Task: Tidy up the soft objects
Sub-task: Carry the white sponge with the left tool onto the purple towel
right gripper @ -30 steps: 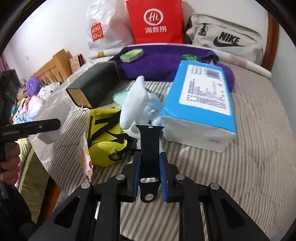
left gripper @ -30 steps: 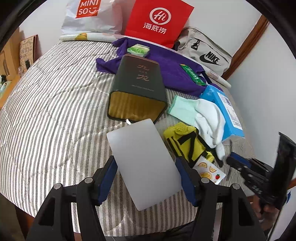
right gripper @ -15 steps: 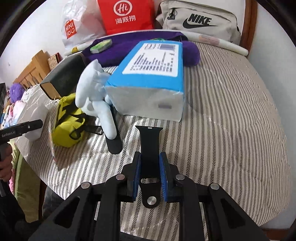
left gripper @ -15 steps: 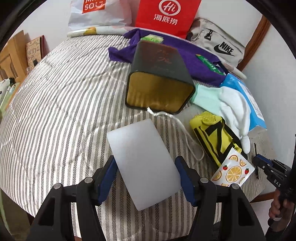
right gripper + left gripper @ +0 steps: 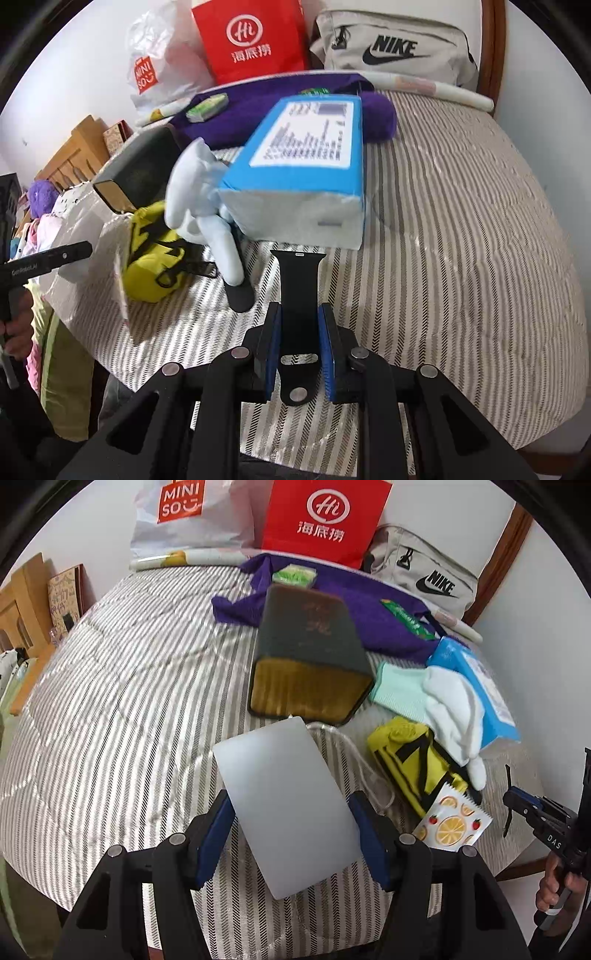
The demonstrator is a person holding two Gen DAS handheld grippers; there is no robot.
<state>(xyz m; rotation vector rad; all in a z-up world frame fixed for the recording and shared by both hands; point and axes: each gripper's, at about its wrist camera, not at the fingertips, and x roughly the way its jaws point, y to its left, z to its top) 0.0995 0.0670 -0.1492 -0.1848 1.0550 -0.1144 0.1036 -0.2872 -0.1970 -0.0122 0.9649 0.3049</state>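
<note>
Blue pads (image 5: 218, 834) of left gripper (image 5: 290, 834) clamped on translucent white flexible sheet (image 5: 284, 805); right gripper (image 5: 299, 347) pinching black rubber watch strap (image 5: 298, 295). At twelve o'clock, dark green tin box (image 5: 310, 642), interior unreadable, on striped bedspread (image 5: 122, 686).

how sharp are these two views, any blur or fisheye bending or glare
Left wrist view: the dark tin box is smeared, its gold lettering unreadable, while the white pad in the left gripper is crisp; the striped bedspread bulges like a dome. Right wrist view: the blue tissue pack label is blurred, the black watch strap in the right gripper sharp; sheen on the stripes.
</note>
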